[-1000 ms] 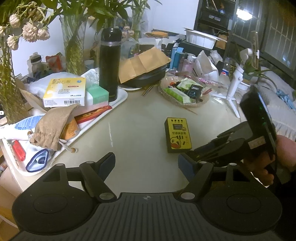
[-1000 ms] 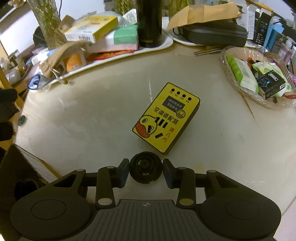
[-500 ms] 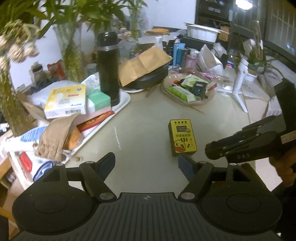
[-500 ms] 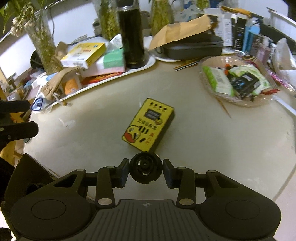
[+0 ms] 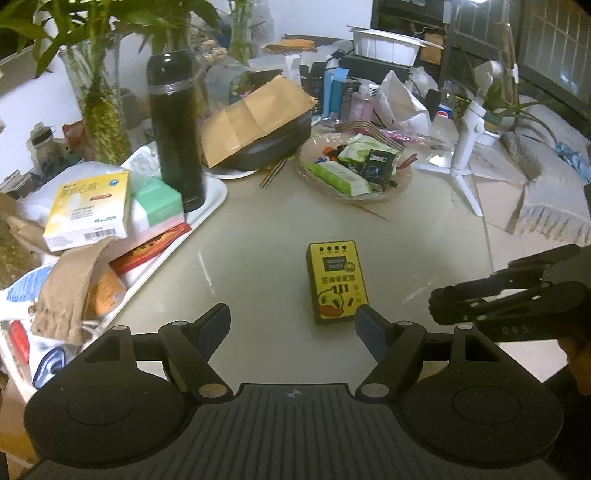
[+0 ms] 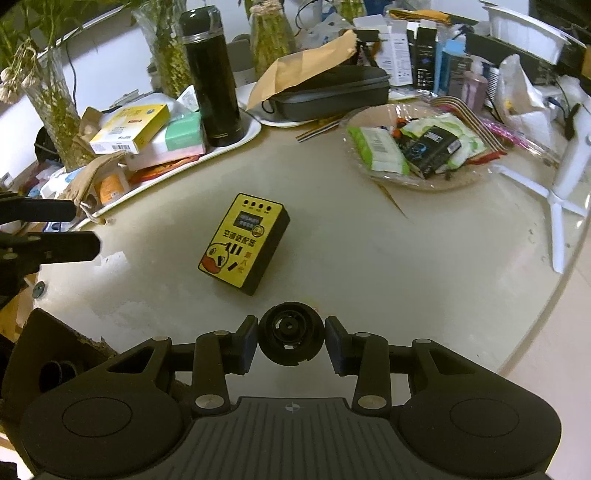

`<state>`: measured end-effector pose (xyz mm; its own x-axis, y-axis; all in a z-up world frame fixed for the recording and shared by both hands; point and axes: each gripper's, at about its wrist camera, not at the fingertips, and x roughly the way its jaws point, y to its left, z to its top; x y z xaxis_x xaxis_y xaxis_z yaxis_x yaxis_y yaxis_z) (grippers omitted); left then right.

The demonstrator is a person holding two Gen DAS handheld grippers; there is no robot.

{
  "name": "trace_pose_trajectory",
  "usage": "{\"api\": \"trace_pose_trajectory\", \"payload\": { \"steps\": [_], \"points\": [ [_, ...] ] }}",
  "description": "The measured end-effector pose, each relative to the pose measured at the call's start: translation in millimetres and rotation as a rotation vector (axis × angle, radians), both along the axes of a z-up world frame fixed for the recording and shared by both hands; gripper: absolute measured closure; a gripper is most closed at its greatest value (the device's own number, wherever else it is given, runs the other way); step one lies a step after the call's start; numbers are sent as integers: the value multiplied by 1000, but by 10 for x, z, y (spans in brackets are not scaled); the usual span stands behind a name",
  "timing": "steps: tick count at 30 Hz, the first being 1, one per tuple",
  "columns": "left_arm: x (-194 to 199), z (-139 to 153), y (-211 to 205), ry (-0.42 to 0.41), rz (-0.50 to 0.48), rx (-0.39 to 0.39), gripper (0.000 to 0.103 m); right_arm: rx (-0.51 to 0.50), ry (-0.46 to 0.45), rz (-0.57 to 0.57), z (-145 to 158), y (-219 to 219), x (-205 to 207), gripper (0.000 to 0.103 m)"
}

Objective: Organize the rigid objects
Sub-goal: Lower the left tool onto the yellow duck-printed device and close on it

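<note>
Black round part between right gripper pads.

pale round table with glossy top, cluttered along its far edge. white wall behind glass vases of green stems. dark shelving at rear; gridded window at right. light floor beside table.

Yellow duck-printed box, black flask
</note>
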<state>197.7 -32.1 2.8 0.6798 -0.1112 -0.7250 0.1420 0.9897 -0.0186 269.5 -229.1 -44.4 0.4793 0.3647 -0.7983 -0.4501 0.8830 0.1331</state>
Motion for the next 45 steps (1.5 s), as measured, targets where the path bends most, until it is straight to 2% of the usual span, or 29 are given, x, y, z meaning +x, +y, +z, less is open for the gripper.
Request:
{"api": "trace_pose_trajectory", "payload": {
  "steps": [11,17,23,36,38,40,45],
  "points": [
    [300,-168,-227,32,-30,28,29,48,6,-56,50,-170,-36,61],
    [431,-242,-368,28,-50,46,29,36,-4,-64,39,-170,-23,61],
    [628,-365,-416,68,-24,3,29,37,0,-68,23,-192,-17,61],
    [1004,-719,-500,174,47,-21,30,28,8,-46,-17,-155,-24,61],
    [1030,-745,-519,183,49,-18,32,30,11,-46,-18,-156,-21,61],
    [1054,-761,-539,196,48,-14,47,34,13,-47,-17,-160,-25,61],
    [1049,-763,-534,211,52,-14,49,35,13,-48,-19,-161,-22,61]
  ]
}}
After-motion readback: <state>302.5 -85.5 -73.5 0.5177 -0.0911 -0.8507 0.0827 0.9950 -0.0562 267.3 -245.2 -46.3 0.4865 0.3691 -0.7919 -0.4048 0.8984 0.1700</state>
